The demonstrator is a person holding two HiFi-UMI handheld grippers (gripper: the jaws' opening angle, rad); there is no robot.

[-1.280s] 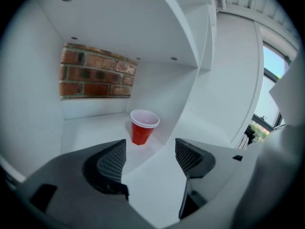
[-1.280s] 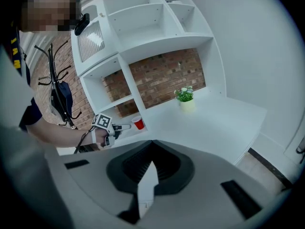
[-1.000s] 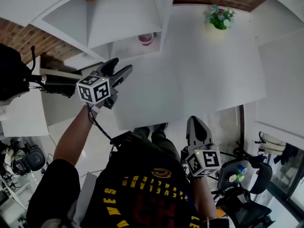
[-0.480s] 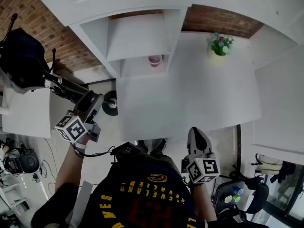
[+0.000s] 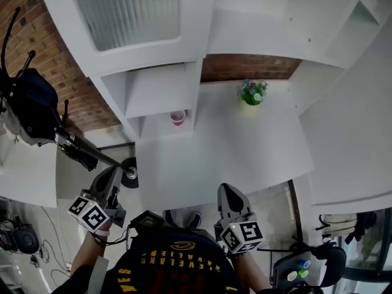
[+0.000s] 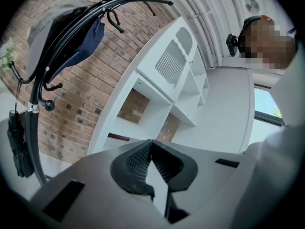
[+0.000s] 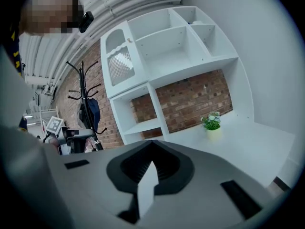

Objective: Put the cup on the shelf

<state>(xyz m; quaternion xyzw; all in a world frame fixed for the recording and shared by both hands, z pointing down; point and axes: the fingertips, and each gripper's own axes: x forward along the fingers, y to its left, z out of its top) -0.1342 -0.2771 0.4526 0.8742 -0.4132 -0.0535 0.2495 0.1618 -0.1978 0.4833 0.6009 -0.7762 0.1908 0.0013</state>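
Note:
A small pink cup (image 5: pixel 177 117) stands upright in a low compartment of the white shelf unit (image 5: pixel 153 90), with no gripper near it. My left gripper (image 5: pixel 114 177) is held low at the left, well short of the shelf, its jaws shut with nothing between them. In the left gripper view the left gripper (image 6: pixel 151 146) points up at the shelf unit (image 6: pixel 162 89). My right gripper (image 5: pixel 228 195) is low in front of my body, shut and empty. The right gripper view shows the right gripper (image 7: pixel 152 149) facing the shelf unit (image 7: pixel 143 123).
A potted plant (image 5: pixel 252 92) stands on the white table (image 5: pixel 245 158) against the brick wall. A black coat rack (image 5: pixel 86 155) with a dark bag (image 5: pixel 30 106) stands left of the shelf, close to my left gripper. An office chair (image 5: pixel 306 268) is at the lower right.
My left gripper has dropped from beside the shelf to low at the left, and its jaws have closed. The cup stays in the shelf compartment. The right gripper has hardly moved.

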